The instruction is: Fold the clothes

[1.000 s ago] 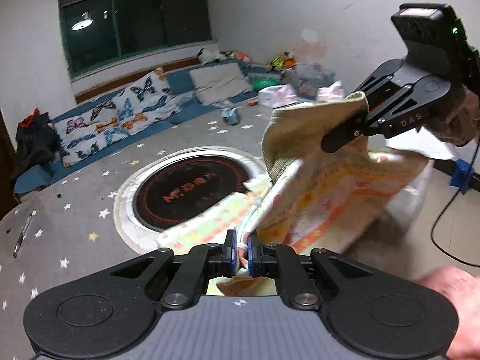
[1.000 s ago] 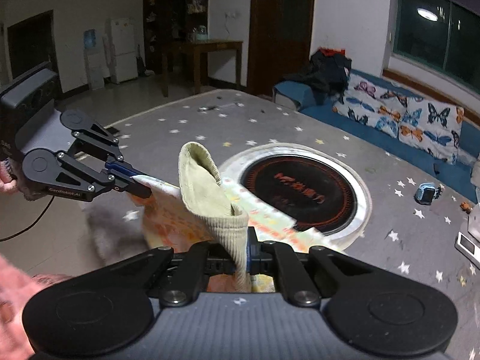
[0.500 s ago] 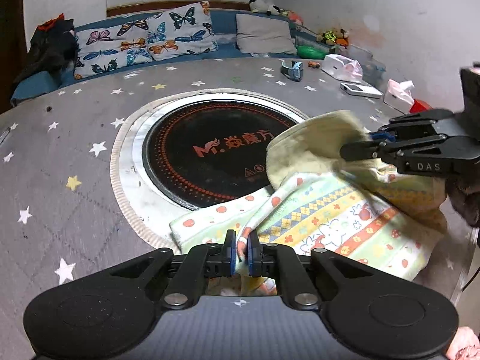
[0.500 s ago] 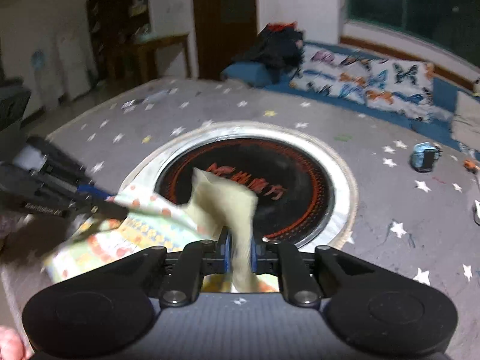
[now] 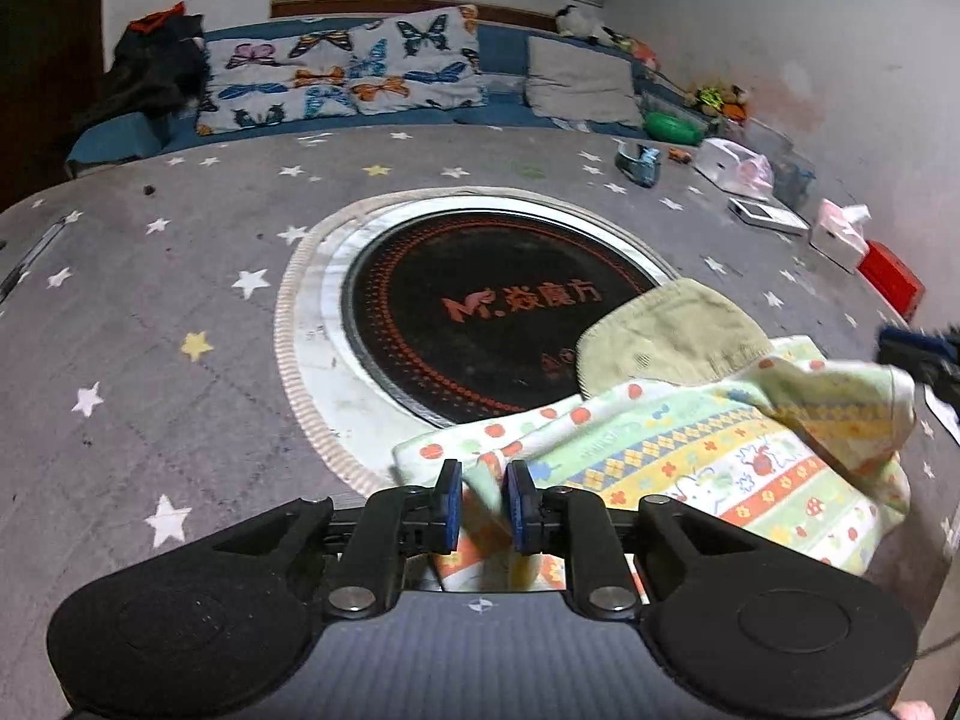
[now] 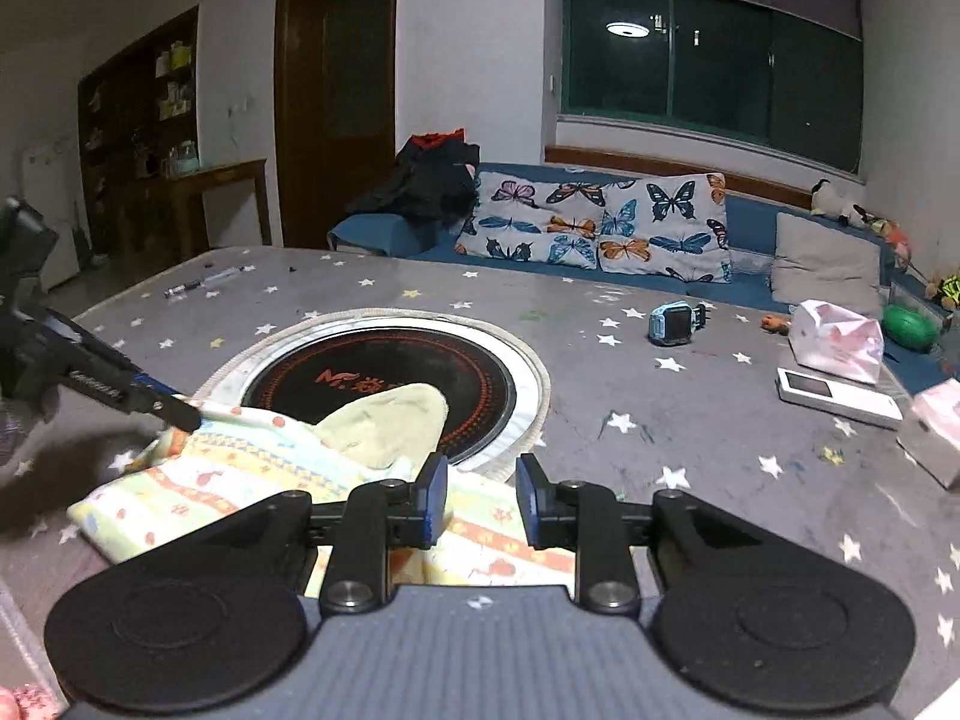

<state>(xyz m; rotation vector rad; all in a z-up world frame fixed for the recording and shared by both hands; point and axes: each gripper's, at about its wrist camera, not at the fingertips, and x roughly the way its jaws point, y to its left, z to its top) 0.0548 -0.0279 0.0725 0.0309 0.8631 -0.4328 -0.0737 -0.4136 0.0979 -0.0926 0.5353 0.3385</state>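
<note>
The patterned garment (image 5: 708,468) is lying folded at the table's (image 5: 180,360) near edge, overlapping the round cooktop (image 5: 480,312); the left gripper (image 5: 483,498) is parting around loose cloth; the right gripper (image 6: 480,501) is hanging spread, empty; withdrawing low would likely avoid snagging.

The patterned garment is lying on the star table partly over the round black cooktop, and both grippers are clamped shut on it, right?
Not quite: the right gripper is open, as the right wrist view shows. The left gripper is open too. The patterned garment does lie on the star table, partly over the cooktop.
</note>
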